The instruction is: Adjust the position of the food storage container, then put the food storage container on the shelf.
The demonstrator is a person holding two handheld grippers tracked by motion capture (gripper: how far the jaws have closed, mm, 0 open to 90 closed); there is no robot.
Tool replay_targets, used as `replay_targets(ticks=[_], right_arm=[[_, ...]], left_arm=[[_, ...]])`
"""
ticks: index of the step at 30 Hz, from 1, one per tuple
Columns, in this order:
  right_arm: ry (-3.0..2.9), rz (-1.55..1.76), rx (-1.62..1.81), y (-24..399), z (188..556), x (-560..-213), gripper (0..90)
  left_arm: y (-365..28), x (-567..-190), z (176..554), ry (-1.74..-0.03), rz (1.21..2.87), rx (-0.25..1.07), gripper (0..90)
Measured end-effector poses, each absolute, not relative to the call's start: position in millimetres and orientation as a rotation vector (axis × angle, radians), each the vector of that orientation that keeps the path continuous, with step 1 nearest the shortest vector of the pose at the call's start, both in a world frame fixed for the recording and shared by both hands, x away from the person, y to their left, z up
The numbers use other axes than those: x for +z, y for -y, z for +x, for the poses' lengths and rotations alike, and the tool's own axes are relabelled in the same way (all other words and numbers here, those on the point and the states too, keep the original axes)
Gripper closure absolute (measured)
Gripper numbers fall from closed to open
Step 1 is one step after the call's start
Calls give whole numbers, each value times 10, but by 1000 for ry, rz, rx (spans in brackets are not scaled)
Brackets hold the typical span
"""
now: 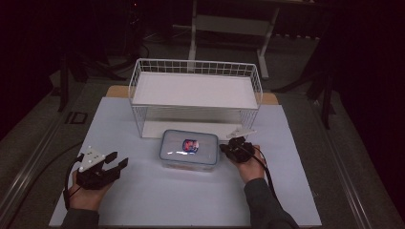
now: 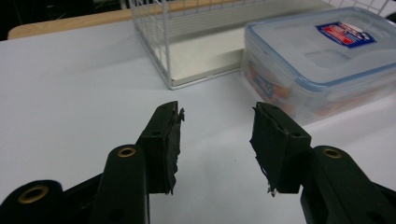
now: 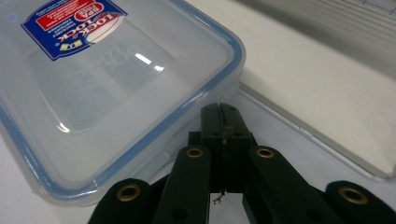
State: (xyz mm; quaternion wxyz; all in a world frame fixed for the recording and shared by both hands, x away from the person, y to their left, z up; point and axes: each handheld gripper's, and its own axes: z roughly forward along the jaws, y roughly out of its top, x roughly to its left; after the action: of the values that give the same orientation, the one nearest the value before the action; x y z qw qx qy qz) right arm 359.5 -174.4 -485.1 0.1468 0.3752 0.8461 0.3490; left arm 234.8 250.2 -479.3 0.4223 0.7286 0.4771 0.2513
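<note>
- A clear food container (image 1: 189,150) with a blue-trimmed lid and a red-and-blue label sits on the white table sheet (image 1: 143,191), just in front of the white wire rack (image 1: 196,90).
- In the left gripper view the same container (image 2: 322,60) lies at the far right, with the rack (image 2: 187,42) beside it to the left.
- The left gripper (image 1: 111,164) rests at the near left of the sheet, well apart from the container. Its jaws stand parted with bare table between them, so it is released and grips nothing; its own view shows the gap (image 2: 215,140) plainly.
- The right gripper (image 1: 228,147) is at the container's right edge, held by a hand (image 1: 249,167) that comes in from the near side.
- In the right gripper view its jaws are clenched together (image 3: 223,135), pads meeting with nothing between them, the tips just beside the container's lid rim (image 3: 116,79). Whether they touch the rim I cannot tell.
</note>
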Motion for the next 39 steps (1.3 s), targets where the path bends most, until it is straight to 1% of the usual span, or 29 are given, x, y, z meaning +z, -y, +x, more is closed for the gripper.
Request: replay_targets(ticks=[6,13,17,22,24,25,32,39], right_arm=[[-2400,1103,1021,1719,3651,-4855,886],[-2388,1096,1041,1767,3567,-4771,793],[-2363,1067,1099,1892,3431,-4649,707],[-2313,1070,1232,2128,3226,-4547,561],[-2307,1078,1251,2154,3205,-4547,551],[-2288,1100,1289,2240,3148,-4566,516],[-2282,1148,1322,2272,3157,-4609,476],[-2269,1209,1407,2255,3206,-4625,479]], left_arm=[[-2469,-4796,2356,-1181,1834,615,513],[-2510,-4803,2359,-1194,1819,604,513],[-2516,-4801,2342,-1195,1815,604,513],[-2495,-4803,2353,-1191,1823,600,501],[-2479,-4802,2355,-1188,1830,608,483],[-2473,-4804,2359,-1189,1831,608,478],[-2442,-4817,2447,-1202,1838,542,435],[-2248,-4717,2584,-1151,1827,479,397]])
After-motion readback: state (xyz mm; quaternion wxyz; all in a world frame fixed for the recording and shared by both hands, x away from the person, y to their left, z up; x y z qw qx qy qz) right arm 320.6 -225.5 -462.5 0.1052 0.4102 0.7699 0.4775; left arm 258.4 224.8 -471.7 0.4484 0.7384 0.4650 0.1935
